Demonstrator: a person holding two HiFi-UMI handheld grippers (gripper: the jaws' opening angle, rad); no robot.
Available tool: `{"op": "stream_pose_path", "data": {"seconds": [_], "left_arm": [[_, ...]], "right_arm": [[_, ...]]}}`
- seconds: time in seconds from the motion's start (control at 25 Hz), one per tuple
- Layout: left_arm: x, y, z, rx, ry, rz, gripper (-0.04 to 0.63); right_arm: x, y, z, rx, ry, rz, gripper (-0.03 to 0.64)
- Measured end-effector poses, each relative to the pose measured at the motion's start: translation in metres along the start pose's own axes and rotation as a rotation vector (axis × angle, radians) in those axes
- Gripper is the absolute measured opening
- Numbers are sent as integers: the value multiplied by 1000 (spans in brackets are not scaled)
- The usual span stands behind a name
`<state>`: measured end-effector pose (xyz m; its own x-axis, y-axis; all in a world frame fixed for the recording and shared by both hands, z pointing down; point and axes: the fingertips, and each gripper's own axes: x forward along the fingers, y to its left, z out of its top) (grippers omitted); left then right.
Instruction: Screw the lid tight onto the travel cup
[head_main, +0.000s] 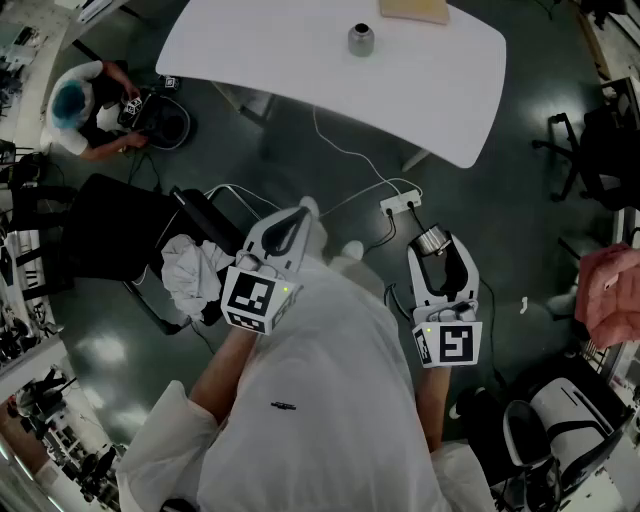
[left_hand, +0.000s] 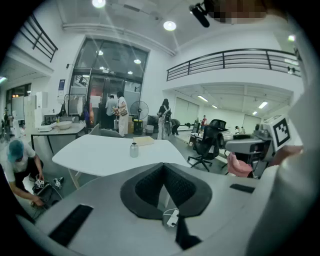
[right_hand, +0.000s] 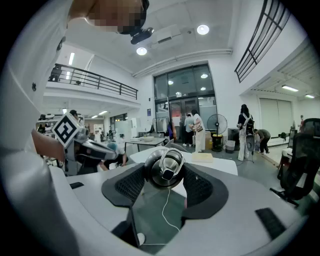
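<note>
Grasping lid (right_hand: 167, 166), right claw (right_hand: 167, 175); left claw (left_hand: 163, 167) clenched, empty; travel cup (head_main: 360, 40) upright on table (head_main: 290, 55).

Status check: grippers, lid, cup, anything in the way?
Left gripper shut, empty. Right gripper shut on lid. Cup stands on white table ahead, not yet reached. Power strip and cable on floor between.

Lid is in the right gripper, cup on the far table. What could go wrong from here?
The lid sits at the tips of the right gripper, held by its rounded sides, so it could slip. A cable and power strip lie on the floor before the table: a trip hazard. The travel cup stands unheld; it may spin unless the shut left gripper steadies it.
</note>
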<state>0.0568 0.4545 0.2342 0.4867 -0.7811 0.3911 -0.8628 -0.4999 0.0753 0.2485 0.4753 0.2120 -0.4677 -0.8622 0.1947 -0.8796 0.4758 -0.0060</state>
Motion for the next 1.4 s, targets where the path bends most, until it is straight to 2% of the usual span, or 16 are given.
{"op": "stream_pose_path", "data": {"seconds": [0.16,0.52,0.68,0.92,1.16,1.28,1.4], "left_arm": [[-30,-24,-12,-11,25,8,3],[-69,-31,-8,1,-45,33,3],[-73,-29,0,-3,-73,34,3],[-55,-36,10,5,-78,26,3],[-28,-30,10,-30,-55,10,3],[-5,-11,18,-25,-54,-2,3],[20,27,27,-44,-49,-3,3]], "right_arm": [[-26,11,-9,-42,59,13,236],[-45,36,2,-55,10,25,235],[-42,44,11,-6,-14,43,236],[-36,25,16,-9,-22,44,236],[-15,11,10,8,2,48,236],[17,4,12,17,3,45,236],[63,-2,22,37,4,30,236]]}}
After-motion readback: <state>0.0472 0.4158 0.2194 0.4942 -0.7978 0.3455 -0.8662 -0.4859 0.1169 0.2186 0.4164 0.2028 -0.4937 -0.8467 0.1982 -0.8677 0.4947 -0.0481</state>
